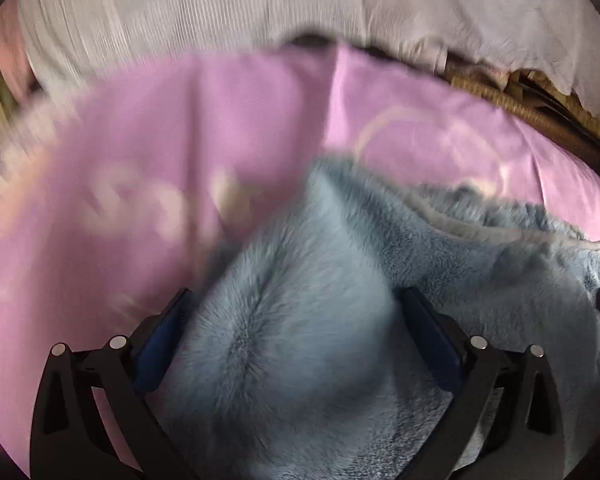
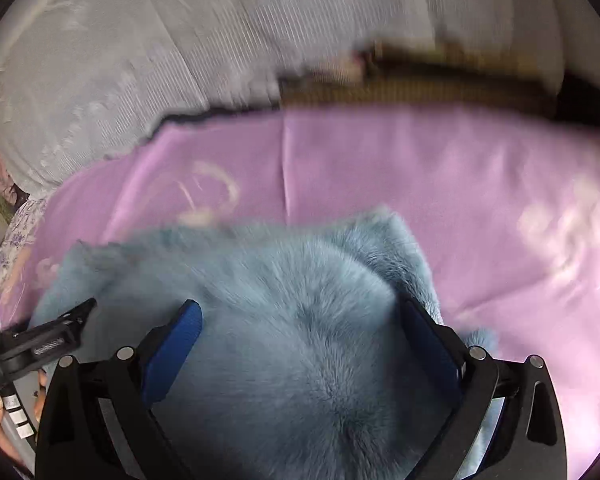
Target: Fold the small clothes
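Observation:
A fluffy light-blue garment [image 1: 380, 280] lies on a pink printed sheet [image 1: 140, 152]. In the left wrist view a bunched part of it bulges up between the wide-apart blue pads of my left gripper [image 1: 296, 304]. In the right wrist view the same blue garment [image 2: 260, 280] bulges between the spread pads of my right gripper [image 2: 300, 312]. Both sets of jaws stand wide apart with fabric between them; whether the pads press the fabric is unclear. My left gripper's finger [image 2: 64, 320] shows at the left edge of the right wrist view. Both views are blurred by motion.
A white ribbed cover [image 1: 220, 12] lies beyond the pink sheet [image 2: 460, 184]. A brown woven edge [image 1: 532, 108] shows at the far right, also in the right wrist view [image 2: 420, 88]. A flowered cloth [image 2: 20, 220] lies at the far left.

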The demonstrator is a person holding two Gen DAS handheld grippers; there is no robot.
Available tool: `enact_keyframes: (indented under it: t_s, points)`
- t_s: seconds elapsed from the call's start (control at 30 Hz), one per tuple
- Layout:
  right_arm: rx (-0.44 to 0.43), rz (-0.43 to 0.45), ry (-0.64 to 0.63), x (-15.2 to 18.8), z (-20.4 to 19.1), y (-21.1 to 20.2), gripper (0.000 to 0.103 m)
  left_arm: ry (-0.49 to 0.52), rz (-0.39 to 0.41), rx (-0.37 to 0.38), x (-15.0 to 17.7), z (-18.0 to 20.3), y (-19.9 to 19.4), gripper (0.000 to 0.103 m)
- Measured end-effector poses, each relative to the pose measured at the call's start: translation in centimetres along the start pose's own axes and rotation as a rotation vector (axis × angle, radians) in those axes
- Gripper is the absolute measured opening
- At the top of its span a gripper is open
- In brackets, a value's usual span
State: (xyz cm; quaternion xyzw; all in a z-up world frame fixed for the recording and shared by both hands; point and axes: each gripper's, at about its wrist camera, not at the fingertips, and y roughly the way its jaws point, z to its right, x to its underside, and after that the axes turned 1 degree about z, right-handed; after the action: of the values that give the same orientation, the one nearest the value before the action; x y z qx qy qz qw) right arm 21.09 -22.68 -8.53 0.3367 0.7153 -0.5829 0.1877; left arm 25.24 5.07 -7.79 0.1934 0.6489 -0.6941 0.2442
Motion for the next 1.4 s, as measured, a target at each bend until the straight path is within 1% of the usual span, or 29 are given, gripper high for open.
enact_keyframes:
  t_s: [0.03,0.07,0.13,0.2,0.33,0.47,0.63,0.67,0.73,0.8,0.83,0.87,0.93,1.03,1.1,1.17,1.2,1.23,1.3,1.37,1.4]
  points:
    - [-0.019,0.017,0.017,-0.2,0.4,-0.4,0.1,-0.064,-0.003,0.047,-0.2,-1.0,-0.1,0.099]
    - [-0.04,0.041,0.029,-0.3,0.5,-0.9,0.1,-0.074,-0.005,0.057,-0.3,-1.2,-0.2,0.099]
    - [-0.059,0.066,0.036,0.1,0.6,-1.1,0.1,-0.052,0.009,0.04,-0.1,-0.8,-0.2,0.099]
    - [-0.057,0.074,0.028,0.2,0.4,-1.2,0.1,-0.019,0.037,0.003,0.2,-0.2,-0.6,0.099]
    - [-0.081,0.094,0.041,0.3,0.8,-1.4,0.1,-0.038,0.049,0.007,0.4,-0.6,-1.4,0.099]
    - [-0.107,0.114,0.066,0.6,1.3,-1.7,0.1,-0.034,0.084,0.002,1.3,-0.6,-3.6,0.098]
    - [-0.121,0.132,0.076,1.0,1.4,-2.2,0.1,0.091,0.172,-0.023,3.4,2.7,-6.8,0.098]
    - [-0.125,0.135,0.079,1.0,1.5,-2.2,0.1,0.138,0.194,-0.038,4.1,3.8,-7.4,0.098]
    - [-0.131,0.144,0.085,1.4,1.7,-2.6,0.1,0.213,0.203,-0.059,5.3,5.4,-7.5,0.098]
    - [-0.124,0.152,0.084,2.0,1.8,-3.2,0.1,0.276,0.24,-0.135,7.0,6.7,-7.5,0.098]
    - [-0.111,0.154,0.076,2.5,1.8,-3.6,0.1,0.285,0.251,-0.15,7.3,6.8,-7.7,0.098]
    - [-0.093,0.155,0.06,3.1,1.7,-4.2,0.1,0.283,0.247,-0.146,7.3,6.6,-7.8,0.098]
    - [-0.07,0.154,0.022,4.2,1.5,-5.3,0.1,0.249,0.227,-0.117,7.2,5.6,-8.1,0.099]
    - [-0.043,0.139,-0.072,6.1,1.2,-7.1,0.1,0.197,0.193,-0.077,7.6,3.7,-8.6,0.099]
    - [-0.021,0.133,-0.129,7.3,1.0,-8.2,0.1,0.198,0.185,-0.065,8.3,2.8,-9.2,0.099]
    - [0.003,0.128,-0.155,8.4,1.3,-9.3,0.1,0.211,0.187,-0.064,9.2,2.0,-10.1,0.099]
    - [-0.001,0.096,-0.146,8.9,1.9,-9.6,0.1,0.219,0.186,-0.063,9.5,1.7,-10.3,0.099]
    - [-0.028,0.071,-0.132,9.3,2.5,-9.7,0.1,0.225,0.184,-0.06,9.9,1.3,-10.6,0.099]
    - [-0.083,0.064,-0.089,9.9,4.0,-10.6,0.1,0.225,0.169,-0.053,10.6,0.3,-11.1,0.099]
    - [-0.077,0.065,-0.046,10.6,5.0,-11.5,0.1,0.207,0.136,-0.038,11.2,-0.5,-11.2,0.099]
    - [-0.076,0.036,0.001,11.0,6.0,-11.5,0.1,0.192,0.118,-0.03,11.4,-0.9,-11.2,0.099]
